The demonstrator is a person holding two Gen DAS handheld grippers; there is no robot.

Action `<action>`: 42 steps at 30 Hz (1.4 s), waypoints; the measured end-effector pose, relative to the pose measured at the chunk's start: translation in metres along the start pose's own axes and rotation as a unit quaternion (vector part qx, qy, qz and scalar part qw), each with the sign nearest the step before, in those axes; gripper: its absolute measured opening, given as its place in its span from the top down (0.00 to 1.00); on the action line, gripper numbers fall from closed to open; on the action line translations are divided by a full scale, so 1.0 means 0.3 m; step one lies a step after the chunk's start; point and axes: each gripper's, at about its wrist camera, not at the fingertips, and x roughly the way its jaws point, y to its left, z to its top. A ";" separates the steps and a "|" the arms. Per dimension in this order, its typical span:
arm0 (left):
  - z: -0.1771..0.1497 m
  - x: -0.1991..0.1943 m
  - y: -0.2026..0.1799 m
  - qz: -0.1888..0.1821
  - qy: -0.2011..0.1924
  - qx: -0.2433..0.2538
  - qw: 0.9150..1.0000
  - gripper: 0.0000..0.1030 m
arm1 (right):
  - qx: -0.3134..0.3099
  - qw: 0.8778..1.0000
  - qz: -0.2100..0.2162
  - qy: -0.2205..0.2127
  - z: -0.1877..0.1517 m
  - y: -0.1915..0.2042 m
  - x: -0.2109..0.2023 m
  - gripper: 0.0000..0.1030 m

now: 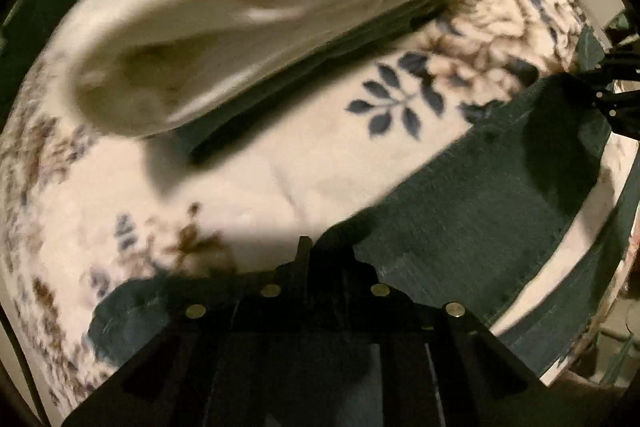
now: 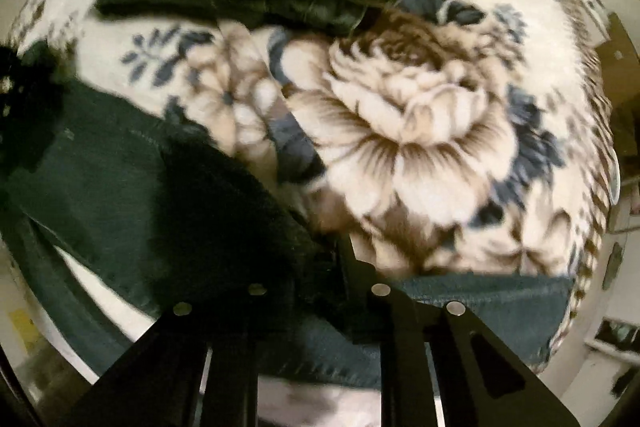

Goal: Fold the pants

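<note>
Over floral blanket (image 2: 420, 131): pants (image 1: 480, 195) stretched sideways between both clenched hand-held grippers (image 1: 320, 251) (image 2: 340, 259).

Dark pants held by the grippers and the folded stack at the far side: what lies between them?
Only bare floral blanket separates the dark pants from the folded stack. Both wrist views show this stretch; nothing else rests on it.
</note>
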 end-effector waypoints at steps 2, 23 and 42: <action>-0.062 -0.093 -0.024 0.004 -0.016 -0.028 0.999 0.91 | 0.014 1.000 -0.001 -0.024 -0.068 0.016 -0.095 0.82; -0.641 0.219 -0.296 -0.035 0.093 -0.317 0.943 0.90 | 0.070 0.995 0.014 0.069 -0.779 0.253 0.063 0.76; -0.255 0.115 -0.377 0.065 0.000 -0.295 0.953 0.07 | 0.369 0.925 -0.059 0.059 -0.555 -0.301 0.049 0.71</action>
